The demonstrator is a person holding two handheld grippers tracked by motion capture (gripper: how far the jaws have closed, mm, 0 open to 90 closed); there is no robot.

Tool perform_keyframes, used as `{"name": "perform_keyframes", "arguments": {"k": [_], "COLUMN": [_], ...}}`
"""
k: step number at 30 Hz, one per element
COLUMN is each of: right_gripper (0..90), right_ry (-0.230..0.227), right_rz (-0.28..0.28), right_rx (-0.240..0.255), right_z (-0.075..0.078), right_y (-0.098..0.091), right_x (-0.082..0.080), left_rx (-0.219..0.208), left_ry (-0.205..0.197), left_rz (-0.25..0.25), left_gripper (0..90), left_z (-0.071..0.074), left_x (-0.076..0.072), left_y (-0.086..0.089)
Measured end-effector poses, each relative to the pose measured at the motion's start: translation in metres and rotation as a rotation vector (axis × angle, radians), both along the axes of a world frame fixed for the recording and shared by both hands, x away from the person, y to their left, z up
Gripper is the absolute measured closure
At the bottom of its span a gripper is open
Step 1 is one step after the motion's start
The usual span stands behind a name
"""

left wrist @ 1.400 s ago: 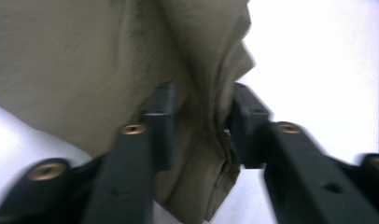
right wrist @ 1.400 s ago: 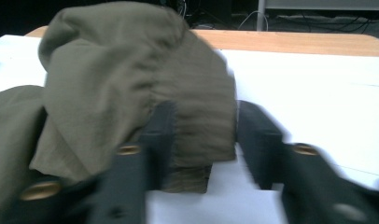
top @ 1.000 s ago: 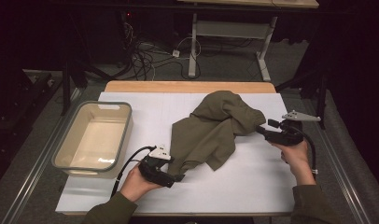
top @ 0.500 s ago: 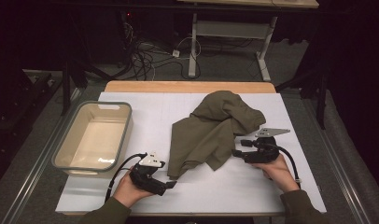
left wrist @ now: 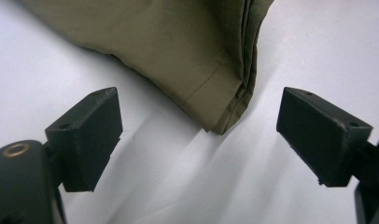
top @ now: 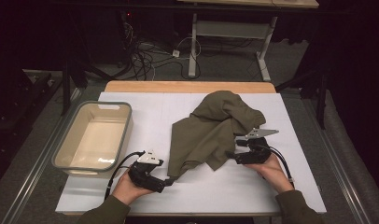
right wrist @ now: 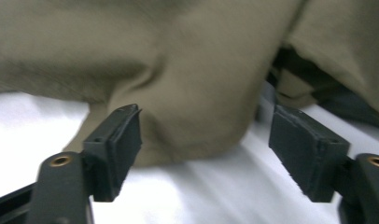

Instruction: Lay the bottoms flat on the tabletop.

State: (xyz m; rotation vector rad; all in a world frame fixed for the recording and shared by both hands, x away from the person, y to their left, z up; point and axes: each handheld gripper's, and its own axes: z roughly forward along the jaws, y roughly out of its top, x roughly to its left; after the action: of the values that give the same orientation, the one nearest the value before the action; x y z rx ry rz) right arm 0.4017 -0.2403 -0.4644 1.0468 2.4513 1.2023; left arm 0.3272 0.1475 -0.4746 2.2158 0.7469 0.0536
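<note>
White worktop (top: 131,196) carries an olive cloth (top: 211,133), its hemmed corner just ahead of the spread left tool (left wrist: 201,140), its fold before the right tool (right wrist: 206,144), whose jaws have just been opening.

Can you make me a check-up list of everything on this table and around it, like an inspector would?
Surface: white rectangular table top with a wooden strip along its far edge.
Job's things: crumpled olive-green cloth garment, lying in loose folds at the middle; a hemmed corner points toward the left tongs.
Clutter: beige rectangular plastic tub, nothing in it, at the left.
Grippers: left tongs open, hemmed corner between the jaws, untouched; right tongs open and just widened, a fold between the jaws, not pinched.
Cables: black cable trails from the left tongs; tangled floor cables beyond the table.
Surroundings: dark room, grey desk frame behind.
</note>
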Motion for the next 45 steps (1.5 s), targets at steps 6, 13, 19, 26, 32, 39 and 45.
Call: {"name": "perform_keyframes", "arguments": {"k": [6, 13, 19, 26, 32, 39, 45], "right_gripper": [29.3, 46.1, 62.0, 85.0, 86.4, 86.5, 86.6], "right_ry": [-0.012, -0.011, -0.002, 0.002, -0.011, -0.034, -0.059], "right_rz": [0.019, 0.009, 0.013, -0.019, 0.003, 0.048, 0.083], "right_rx": [-0.009, -0.043, -0.034, -0.051, -0.046, -0.044, -0.069], "right_z": [-0.001, -0.005, -0.005, -0.003, 0.009, 0.023, 0.030], "right_y": [0.009, 0.015, 0.012, 0.009, 0.008, 0.005, 0.008], "right_x": [0.002, 0.006, 0.009, 0.010, 0.003, -0.013, -0.030], "left_rx": [-0.005, -0.006, 0.000, 0.000, -0.011, -0.019, -0.046], "left_ry": [0.002, 0.008, 0.011, 0.014, 0.009, 0.006, -0.005], "left_rz": [0.003, 0.005, 0.009, 0.007, 0.012, 0.020, 0.025], "left_gripper": [13.8, 13.8, 13.9, 13.9, 13.9, 13.9, 13.9], "left_z": [0.000, -0.002, -0.003, -0.003, -0.002, -0.001, 0.003], "left_x": [0.001, 0.002, 0.003, 0.003, 0.003, 0.003, 0.001], "left_y": [0.001, 0.002, 0.002, 0.002, 0.004, 0.006, 0.009]}}
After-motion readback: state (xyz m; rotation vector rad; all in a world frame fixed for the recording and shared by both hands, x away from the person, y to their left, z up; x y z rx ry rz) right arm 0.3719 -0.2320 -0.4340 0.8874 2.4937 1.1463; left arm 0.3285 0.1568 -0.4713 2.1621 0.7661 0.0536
